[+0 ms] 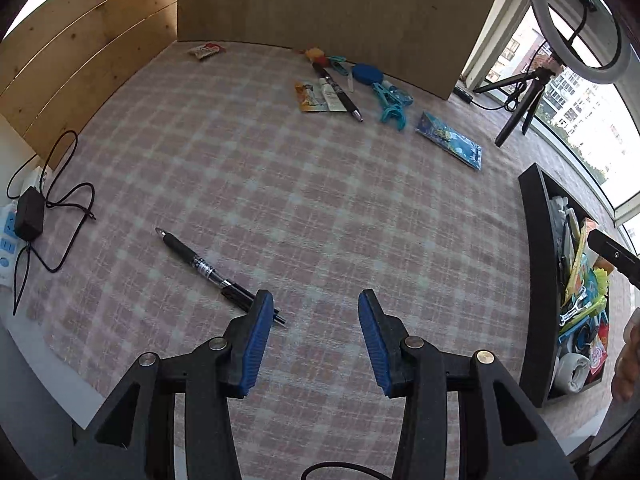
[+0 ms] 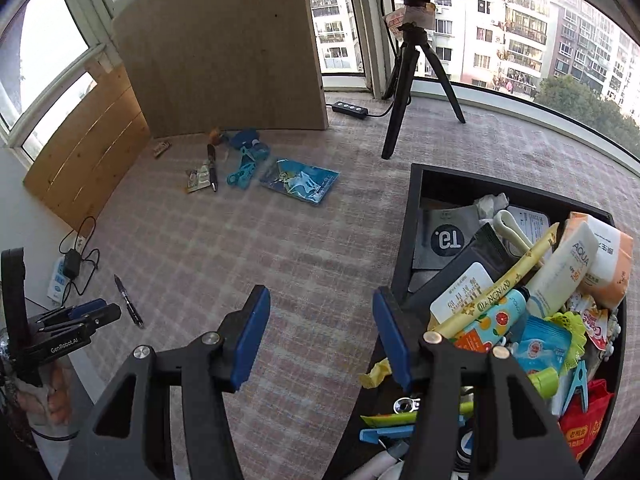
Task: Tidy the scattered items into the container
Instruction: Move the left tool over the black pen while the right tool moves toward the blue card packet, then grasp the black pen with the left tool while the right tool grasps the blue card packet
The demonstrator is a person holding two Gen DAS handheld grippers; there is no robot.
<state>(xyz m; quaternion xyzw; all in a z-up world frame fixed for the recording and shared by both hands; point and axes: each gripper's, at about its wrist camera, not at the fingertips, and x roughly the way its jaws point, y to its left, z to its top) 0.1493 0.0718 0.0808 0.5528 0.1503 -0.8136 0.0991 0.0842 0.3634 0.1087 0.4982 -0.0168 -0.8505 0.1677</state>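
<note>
A black pen [image 1: 208,270] lies on the checked cloth, its rear end just behind my left gripper's left fingertip. My left gripper [image 1: 316,304] is open and empty above the cloth; it also shows in the right wrist view [image 2: 86,312], with the pen [image 2: 128,300] beside it. My right gripper [image 2: 320,300] is open and empty, its right finger over the near left wall of the black container [image 2: 404,240], which is full of packets, tubes and clips. In the left wrist view the container [image 1: 538,280] stands at the right. Scattered items lie far back: a blue packet [image 1: 450,140], teal clips [image 1: 390,106], another pen [image 1: 340,92].
A ring light on a black tripod [image 2: 404,92] stands behind the container. A cardboard board [image 2: 224,52] and wooden panel [image 1: 80,60] wall the back. A black adapter with cables [image 1: 30,212] lies at the left edge. A small wrapper [image 1: 204,50] lies in the far corner.
</note>
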